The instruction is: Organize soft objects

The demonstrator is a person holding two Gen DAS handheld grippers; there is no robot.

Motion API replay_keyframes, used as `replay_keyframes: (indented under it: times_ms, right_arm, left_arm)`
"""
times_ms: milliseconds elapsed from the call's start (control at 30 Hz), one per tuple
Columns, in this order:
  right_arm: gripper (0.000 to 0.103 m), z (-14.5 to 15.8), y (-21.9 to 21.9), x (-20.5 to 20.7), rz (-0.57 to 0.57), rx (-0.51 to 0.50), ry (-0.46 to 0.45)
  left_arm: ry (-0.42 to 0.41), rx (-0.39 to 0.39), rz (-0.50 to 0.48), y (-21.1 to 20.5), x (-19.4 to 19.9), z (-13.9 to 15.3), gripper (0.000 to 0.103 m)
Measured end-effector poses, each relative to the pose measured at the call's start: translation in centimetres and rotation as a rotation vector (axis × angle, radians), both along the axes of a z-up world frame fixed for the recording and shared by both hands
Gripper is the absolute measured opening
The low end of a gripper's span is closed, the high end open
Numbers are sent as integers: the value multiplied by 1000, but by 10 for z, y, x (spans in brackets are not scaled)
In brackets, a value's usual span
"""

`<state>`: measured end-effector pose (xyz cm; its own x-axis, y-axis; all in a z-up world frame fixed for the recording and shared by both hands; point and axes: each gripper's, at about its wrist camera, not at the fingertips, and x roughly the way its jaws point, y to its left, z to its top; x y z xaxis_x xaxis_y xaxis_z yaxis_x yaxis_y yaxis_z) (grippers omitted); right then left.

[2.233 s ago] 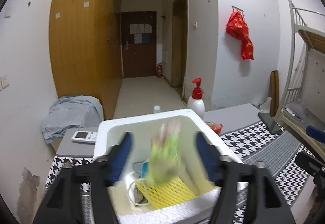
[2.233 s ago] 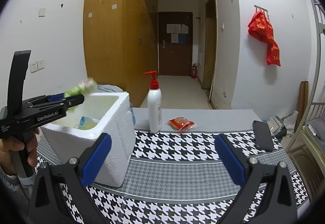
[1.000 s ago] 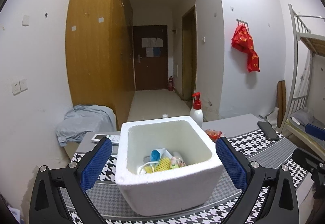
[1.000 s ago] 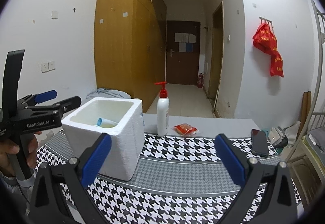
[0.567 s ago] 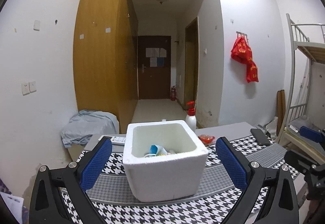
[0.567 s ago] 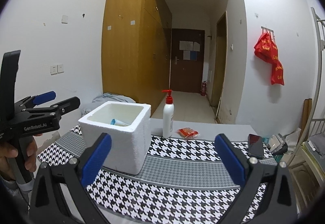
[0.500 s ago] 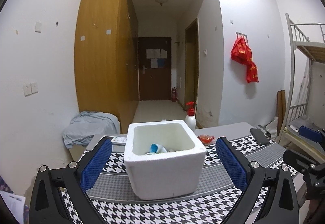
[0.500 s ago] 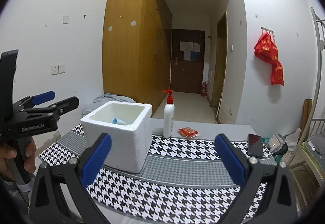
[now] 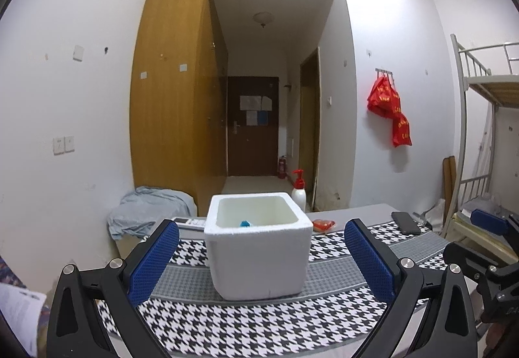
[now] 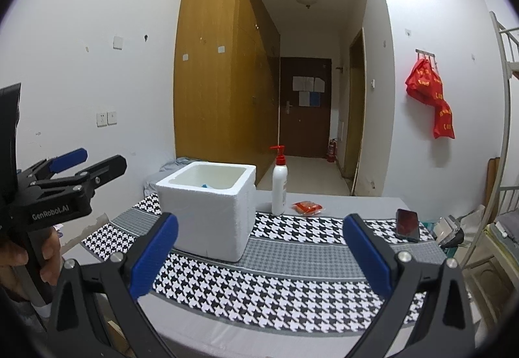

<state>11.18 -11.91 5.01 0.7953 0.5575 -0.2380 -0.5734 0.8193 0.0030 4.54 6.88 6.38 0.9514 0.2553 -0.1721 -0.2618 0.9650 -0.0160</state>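
Where foam box (image 9: pixel 258 255) walls hide contents (blue scrap (image 9: pixel 245 223) peeking), both grippers' fingers spread, empty.

Table (image 10: pixel 340 195), houndstooth cloth (image 10: pixel 259 280): foam box (image 10: pixel 211 212), bottle (image 10: pixel 279 187), phone (image 10: pixel 407 223) (right edge).
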Motion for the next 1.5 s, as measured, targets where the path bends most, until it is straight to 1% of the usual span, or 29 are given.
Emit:
replay_keyframes:
  times_ms: [167,333,500,700,800,1033,1500]
  right_arm:
    - [102,-15,-10,-13,-5,38,-16]
    - [102,-30,-15,-30,-11,32,-22]
    - [102,-40,-21,-41,-5,43,-21]
    - [102,-56,-22,-48,-11,34,-9]
    - [102,-61,-20,-50,-6,33,5]
    - [102,-63,-18,-57,-1,23,-4]
    - [102,-65,-21,-53,-8,19,14]
  left_arm:
    - [-2,-5,25,-11,-18,-22,102]
    - [1,0,34,-19,-32,-38,102]
    - [0,-17,25,-19,-42,-52,102]
    - [24,-26,26,-18,-50,-68,102]
    - [28,-29,30,-18,-54,-71,102]
    - [37,-37,34,-17,-54,-73,102]
    - [36,-21,31,-22,-57,-72,102]
